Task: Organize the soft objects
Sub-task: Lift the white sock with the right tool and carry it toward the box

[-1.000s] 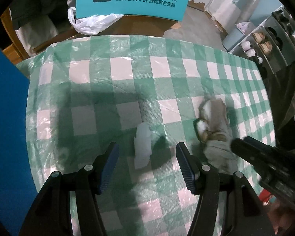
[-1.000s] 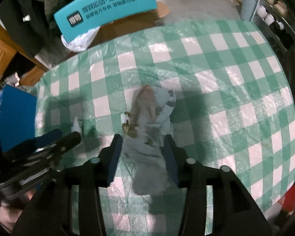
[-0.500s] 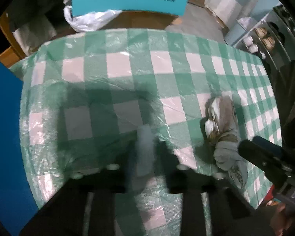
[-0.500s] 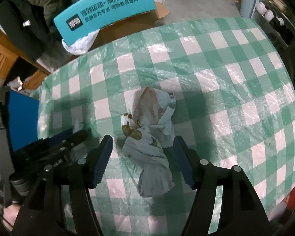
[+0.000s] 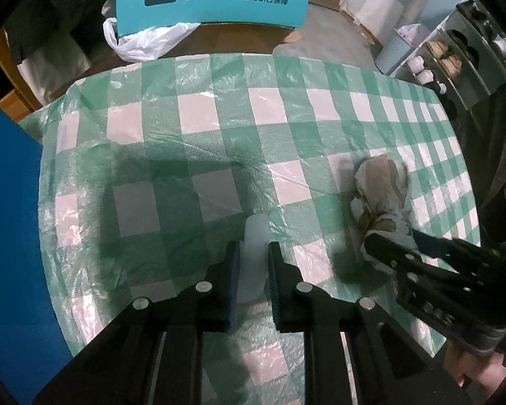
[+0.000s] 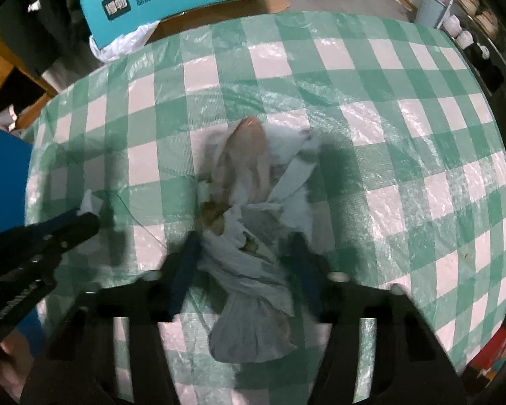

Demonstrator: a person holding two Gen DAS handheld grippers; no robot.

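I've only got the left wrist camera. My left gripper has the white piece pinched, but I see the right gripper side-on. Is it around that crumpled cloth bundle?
Observer: Yes. In the right wrist view the right gripper straddles the cloth bundle, one finger on each side. Blur hides whether it pinches.
Operator: Which part sits between the fingers?
Observer: The twisted middle. A grey tail fans out toward the camera.
Operator: Anything past the table edge on that side?
Observer: A red object shows just beyond the tablecloth at lower right.
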